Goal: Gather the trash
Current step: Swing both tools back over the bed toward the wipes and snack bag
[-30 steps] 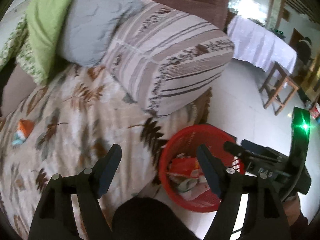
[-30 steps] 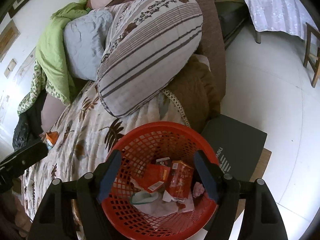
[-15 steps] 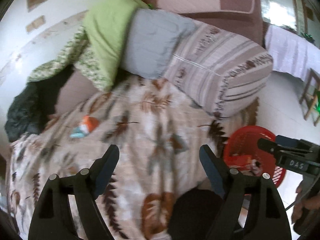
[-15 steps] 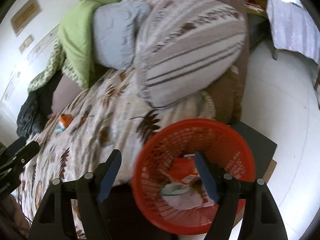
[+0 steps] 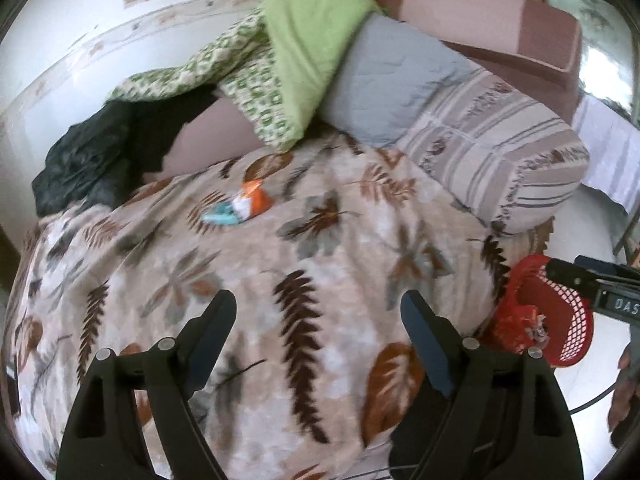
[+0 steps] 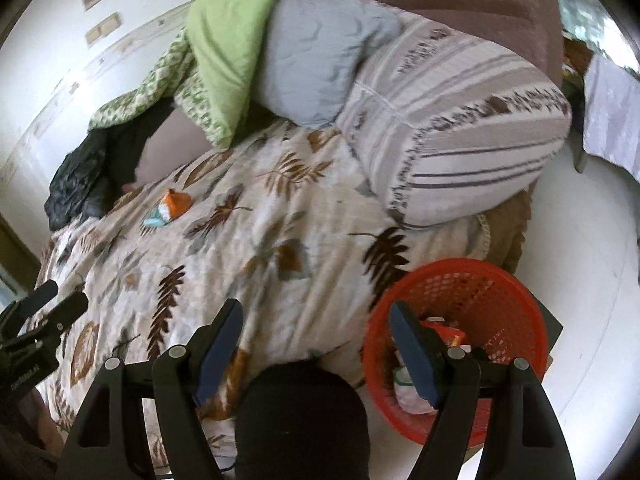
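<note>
An orange, white and teal wrapper lies on the leaf-patterned blanket, far ahead of my left gripper, which is open and empty above the blanket. It also shows in the right wrist view. A red mesh basket with wrappers in it stands on the floor beside the bed, also at the right in the left wrist view. My right gripper is open and empty, its right finger over the basket's near-left rim.
A striped pillow, a grey pillow, a green quilt and a black garment crowd the far side of the bed. A dark box lies under the basket. White floor lies to the right.
Both grippers have swung left, away from the basket and toward the bed. The wrapper on the blanket now sits nearer the centre of both views. Both stay open.
</note>
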Motion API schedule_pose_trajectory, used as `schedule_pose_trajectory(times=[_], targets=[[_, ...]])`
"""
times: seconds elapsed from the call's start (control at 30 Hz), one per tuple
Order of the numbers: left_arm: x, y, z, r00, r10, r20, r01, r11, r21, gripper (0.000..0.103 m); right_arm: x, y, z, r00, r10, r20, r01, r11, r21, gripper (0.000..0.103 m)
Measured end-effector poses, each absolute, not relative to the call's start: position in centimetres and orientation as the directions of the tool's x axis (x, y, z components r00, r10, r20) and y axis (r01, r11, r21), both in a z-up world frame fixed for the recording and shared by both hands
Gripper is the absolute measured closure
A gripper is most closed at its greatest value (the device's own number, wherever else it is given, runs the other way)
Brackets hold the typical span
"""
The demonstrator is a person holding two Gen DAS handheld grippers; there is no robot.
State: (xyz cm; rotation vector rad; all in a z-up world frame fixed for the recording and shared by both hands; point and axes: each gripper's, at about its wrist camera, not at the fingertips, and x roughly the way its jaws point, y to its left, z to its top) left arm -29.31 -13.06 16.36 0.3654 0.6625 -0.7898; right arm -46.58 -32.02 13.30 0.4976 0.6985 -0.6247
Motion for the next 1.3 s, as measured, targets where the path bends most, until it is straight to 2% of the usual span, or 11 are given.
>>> schedule_pose_trajectory(times=[0.2,0.5,0.63,0.87,1.1,1.3], targets=[[-26.7,-9.5,14.6,0.535,-0.468,-0.704,0.686,0.727,0.038,0.020,-44.3,-30.0,13.6,0.595,-0.343,-0.727,0.626,0.765,0.152,0.024],[-24.0,-5.7,14.3,0.547,-0.382,-0.745,0.593,0.805,0.022,0.019,-41.4,-29.2,11.6,0.633,-0.230,-0.740,0.568,0.787,0.241,0.024],[-22.3,-4.6,14.8,0.560,-0.348,-0.752,0.557,0.830,0.031,0.012,-39.5,-29.0,11.0,0.656,-0.184,-0.732,0.522,0.812,0.263,0.022],[-17.8,-5.5,15.2,0.541,-0.324,-0.776,0.520,0.854,0.005,0.012,-36.3,-29.0,9.2,0.660,-0.101,-0.744,0.461,0.837,0.295,0.022],[-13.8,-7.8,14.2,0.557,-0.289,-0.779,0.508,0.860,0.045,0.012,-33.5,-29.9,7.0,0.637,-0.052,-0.769,0.441,0.843,0.308,0.022],[-11.2,-7.9,12.2,0.582,-0.258,-0.771,0.460,0.886,0.051,0.012,-26.4,-30.6,6.8,0.659,0.012,-0.752,0.349,0.881,0.320,0.020]])
